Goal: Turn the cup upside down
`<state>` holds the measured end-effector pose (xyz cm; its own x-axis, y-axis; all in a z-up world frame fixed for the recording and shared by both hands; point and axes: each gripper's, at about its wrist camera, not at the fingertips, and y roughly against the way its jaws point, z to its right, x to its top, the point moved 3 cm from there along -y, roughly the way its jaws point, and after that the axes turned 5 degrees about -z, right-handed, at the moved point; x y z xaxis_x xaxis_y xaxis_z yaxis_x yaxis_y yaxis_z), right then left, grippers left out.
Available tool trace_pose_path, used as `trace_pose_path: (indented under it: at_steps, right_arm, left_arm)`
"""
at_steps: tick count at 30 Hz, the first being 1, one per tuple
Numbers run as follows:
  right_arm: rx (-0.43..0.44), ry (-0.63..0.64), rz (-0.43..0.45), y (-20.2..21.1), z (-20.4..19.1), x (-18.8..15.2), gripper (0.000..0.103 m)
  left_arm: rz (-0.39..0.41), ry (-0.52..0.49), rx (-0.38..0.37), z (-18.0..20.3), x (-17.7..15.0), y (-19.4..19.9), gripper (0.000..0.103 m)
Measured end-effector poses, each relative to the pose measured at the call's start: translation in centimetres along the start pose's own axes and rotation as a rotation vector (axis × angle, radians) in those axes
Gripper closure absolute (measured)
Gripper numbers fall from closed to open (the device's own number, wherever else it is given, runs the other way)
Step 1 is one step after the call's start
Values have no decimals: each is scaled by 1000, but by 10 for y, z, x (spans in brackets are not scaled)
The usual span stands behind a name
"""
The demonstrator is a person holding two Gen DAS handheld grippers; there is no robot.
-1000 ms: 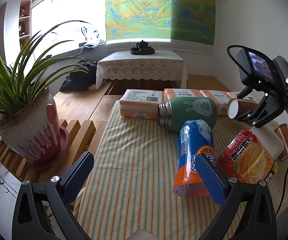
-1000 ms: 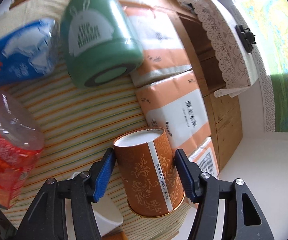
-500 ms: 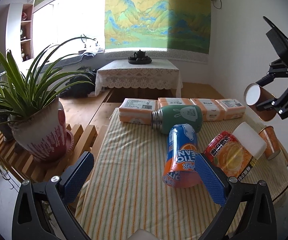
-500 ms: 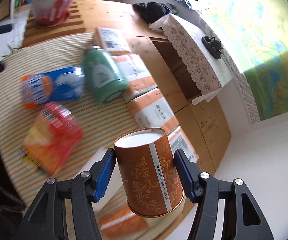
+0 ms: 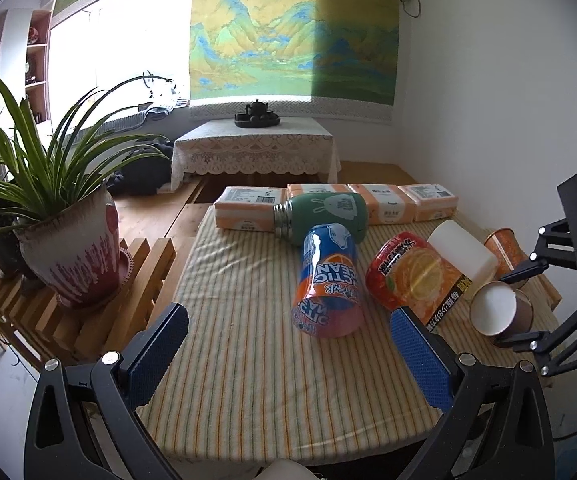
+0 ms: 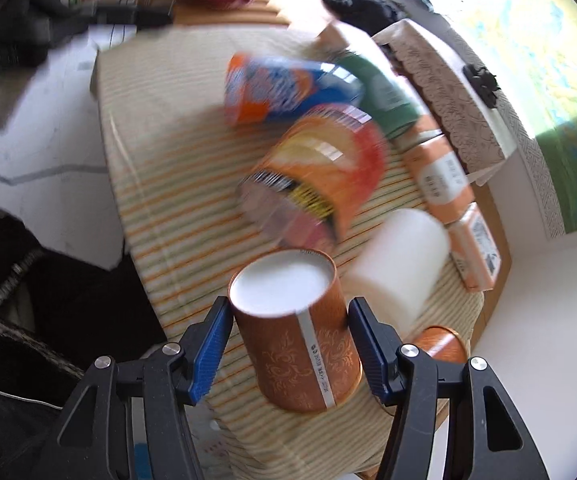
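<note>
Striped cloth (image 5: 248,360) covers a low table set before a white wall, with a landscape hanging (image 5: 292,40) and a lace-draped side table (image 5: 254,152) behind it.

Right gripper (image 6: 290,344): jaws are closed on the orange paper cup (image 6: 300,344), one blue pad (image 6: 212,344) against each side of the cup wall. The cup sits squarely between the pads, its wide rim nearest the camera and its white base disc pointing away, toward the table. In the left wrist view the same cup (image 5: 500,312) lies roughly on its side in the gripper, above the right edge of the table, base turned toward that camera. The wall carries a pale scroll pattern on orange-brown, with a white vertical seam strip bearing small print. The right wrist view is blurred beyond the cup.

Left gripper (image 5: 288,356): jaws are spread wide and hold nothing, hovering over the near end of the cloth.

Other items on the cloth: an orange-and-blue can (image 5: 328,280) on its side, a red-orange canister (image 5: 412,276) with a white cap, a green flask (image 5: 324,212) on its side, a second orange cup (image 5: 504,244) near the right edge, and a row of tissue packs (image 5: 384,204) along the far edge. A potted plant (image 5: 68,248) stands on a slatted rack at left.
</note>
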<state>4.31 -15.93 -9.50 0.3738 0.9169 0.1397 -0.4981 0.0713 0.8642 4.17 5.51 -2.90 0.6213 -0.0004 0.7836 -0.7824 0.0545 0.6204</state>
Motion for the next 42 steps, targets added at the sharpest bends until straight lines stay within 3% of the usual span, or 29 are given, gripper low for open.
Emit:
trace_pose_path:
  at_steps: [3, 13, 17, 24, 28, 34, 37, 42]
  right_arm:
    - [58, -23, 5, -1, -2, 8, 48]
    - [102, 47, 32, -10, -30, 29, 48]
    - [100, 12, 53, -9, -27, 34, 33]
    - [153, -76, 152, 19, -13, 23, 31]
    - [166, -232, 249, 42, -1, -2, 31]
    - [167, -585, 344, 54, 3, -53, 31]
    - [120, -709, 355, 55, -2, -75, 31]
    - [115, -869, 381, 57, 0, -111, 31]
  left_arm:
    - [2, 5, 16, -5, -3, 4, 1]
    - [-9, 21, 37, -17, -7, 6, 1]
    - [-12, 13, 37, -15, -9, 7, 1]
    - [-52, 25, 16, -6, -17, 1, 1]
    - [-115, 47, -48, 12, -23, -9, 1]
    - [-227, 174, -164, 40, -27, -31, 1]
    - [-277, 265, -216, 50, -28, -42, 1]
    - [-373, 487, -291, 58, -25, -61, 1]
